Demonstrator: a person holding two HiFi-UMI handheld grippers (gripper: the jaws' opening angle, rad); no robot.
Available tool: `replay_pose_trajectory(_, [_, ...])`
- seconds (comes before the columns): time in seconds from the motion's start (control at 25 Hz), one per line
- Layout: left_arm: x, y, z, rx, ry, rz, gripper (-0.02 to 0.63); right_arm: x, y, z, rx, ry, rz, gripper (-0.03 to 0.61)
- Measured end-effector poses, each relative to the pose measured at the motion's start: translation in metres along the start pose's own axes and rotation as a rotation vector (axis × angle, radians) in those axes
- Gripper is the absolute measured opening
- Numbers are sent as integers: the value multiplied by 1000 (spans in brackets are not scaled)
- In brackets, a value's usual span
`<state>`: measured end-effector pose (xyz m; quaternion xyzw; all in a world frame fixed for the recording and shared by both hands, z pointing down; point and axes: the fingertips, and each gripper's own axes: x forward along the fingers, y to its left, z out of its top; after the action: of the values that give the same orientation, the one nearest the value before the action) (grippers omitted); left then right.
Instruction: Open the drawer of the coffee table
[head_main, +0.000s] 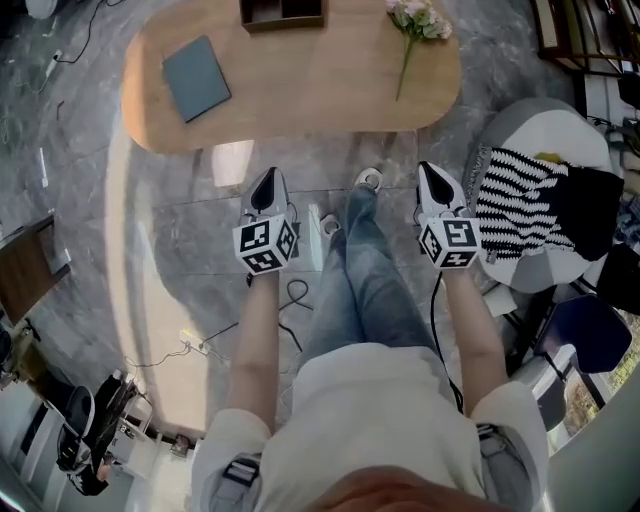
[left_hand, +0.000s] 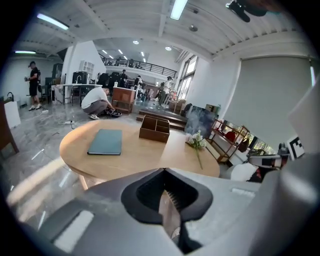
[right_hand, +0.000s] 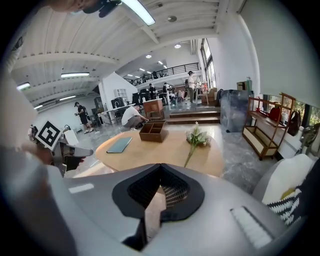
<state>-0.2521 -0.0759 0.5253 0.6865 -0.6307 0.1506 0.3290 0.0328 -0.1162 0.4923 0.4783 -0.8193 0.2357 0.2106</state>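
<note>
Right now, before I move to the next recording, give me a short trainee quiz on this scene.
1. True or false: the left gripper touches the coffee table.
2. In the head view, what lies at the table's right end? A teal book, B flower sprig, C wooden box.
3. Fill in: the jaws of the right gripper are ____, with nothing between them.
Key: 1 false; 2 B; 3 shut.
</note>
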Motion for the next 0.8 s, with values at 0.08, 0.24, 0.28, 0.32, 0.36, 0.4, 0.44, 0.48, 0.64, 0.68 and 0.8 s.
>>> replay_pose_trajectory(0.08, [19, 10, -13, -13, 14, 4, 2, 16, -10, -15, 8, 15, -8, 2])
replay_pose_trajectory(0.24, [46, 24, -38, -23, 52, 2, 3, 43, -24, -42, 23, 43, -16, 12])
replay_pose_trajectory(0.28, [52, 27, -45, -20, 63, 1, 12, 49, -28, -49, 28, 51, -16, 23])
replay_pose_trajectory(0.32, [58, 28, -51, -16, 73, -2, 17, 55, -33, -57, 36, 59, -17, 26])
replay_pose_trajectory(0.36, [64, 28, -58, -11, 84, -9, 18, 60, -38, -65, 47, 68, -18, 29])
replay_pose_trajectory(0.4, [71, 28, -64, -4, 93, -19, 20, 66, -44, -73, 58, 78, -22, 42])
replay_pose_trajectory(0.44, [77, 28, -69, 2, 103, -30, 44, 71, -50, -81, 68, 89, -28, 51])
replay_pose_trajectory(0.48, [83, 29, -75, 7, 114, -40, 67, 77, -56, -89, 74, 101, -37, 52])
replay_pose_trajectory(0.64, [109, 30, -101, 30, 172, -83, 160, 98, -80, -115, 73, 145, -61, 99])
replay_pose_trajectory(0.68, [116, 31, -107, 39, 181, -93, 185, 104, -85, -121, 70, 156, -65, 116])
replay_pose_trajectory(0.8, [137, 32, -121, 96, 197, -118, 259, 117, -98, -139, 56, 191, -74, 158])
